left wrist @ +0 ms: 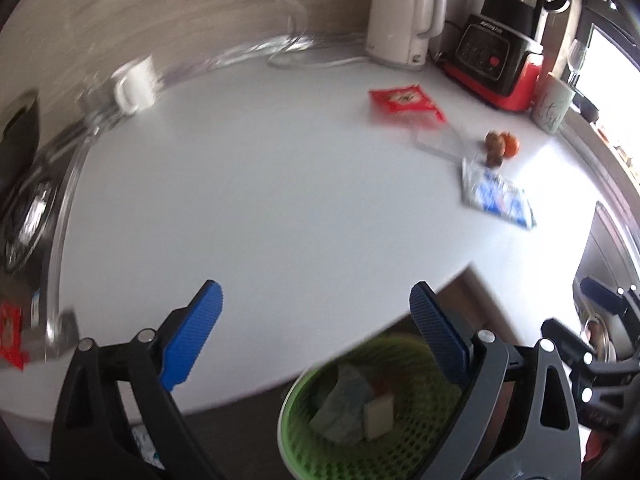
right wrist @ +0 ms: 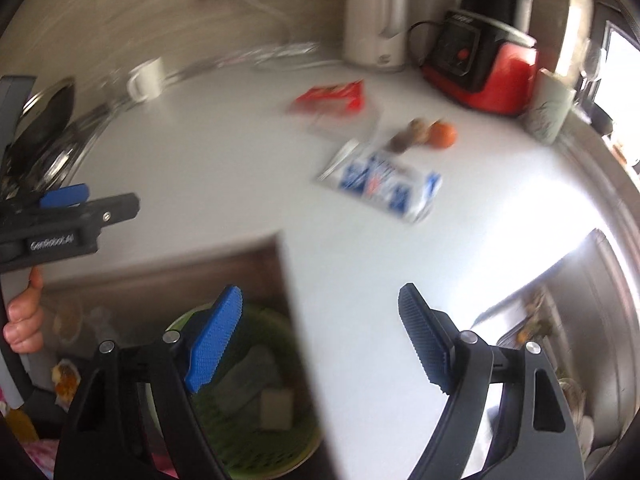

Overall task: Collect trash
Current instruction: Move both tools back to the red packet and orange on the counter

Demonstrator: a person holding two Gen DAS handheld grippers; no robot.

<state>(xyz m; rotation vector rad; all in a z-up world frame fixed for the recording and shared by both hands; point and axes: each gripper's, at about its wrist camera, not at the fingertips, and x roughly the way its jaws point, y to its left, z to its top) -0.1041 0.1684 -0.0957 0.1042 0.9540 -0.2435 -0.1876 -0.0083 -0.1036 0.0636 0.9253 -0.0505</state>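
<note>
Trash left on my desk (left wrist: 248, 184): a red wrapper (left wrist: 406, 105) and a blue-white wrapper (right wrist: 384, 184), lying slantwise up ahead. Both my tools, left (left wrist: 316, 332) and right (right wrist: 320, 336), are spread wide and empty over the green bin (left wrist: 360, 420). Right one's probably nearer.
</note>
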